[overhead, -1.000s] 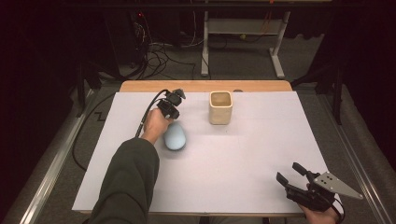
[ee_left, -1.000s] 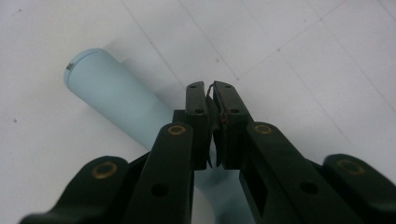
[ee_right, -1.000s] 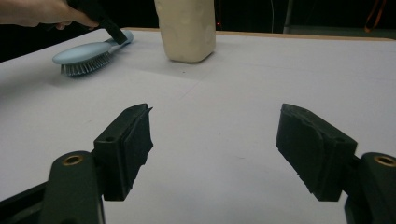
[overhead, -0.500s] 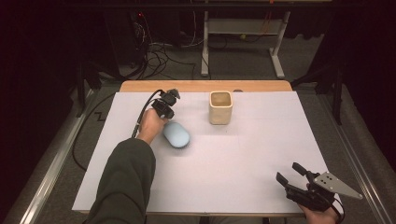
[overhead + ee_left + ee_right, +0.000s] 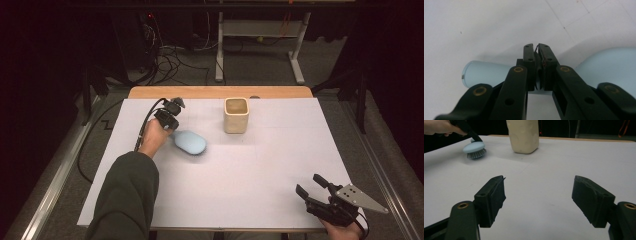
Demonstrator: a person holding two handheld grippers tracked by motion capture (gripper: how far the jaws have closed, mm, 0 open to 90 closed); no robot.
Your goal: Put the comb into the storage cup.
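Scrubbing tabletop far-left with brush (image 5: 190, 143) | left gripper (image 5: 170, 121) clenched on its handle | right gripper (image 5: 312, 187) released, idle near-right corner | next: likely stow in cup (image 5: 236, 115)

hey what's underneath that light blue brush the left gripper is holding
Under the light blue brush dark bristles point down at the white table cover. Whether their tips touch it is unclear. The left gripper is clamped on the handle, hiding what lies beneath that part.
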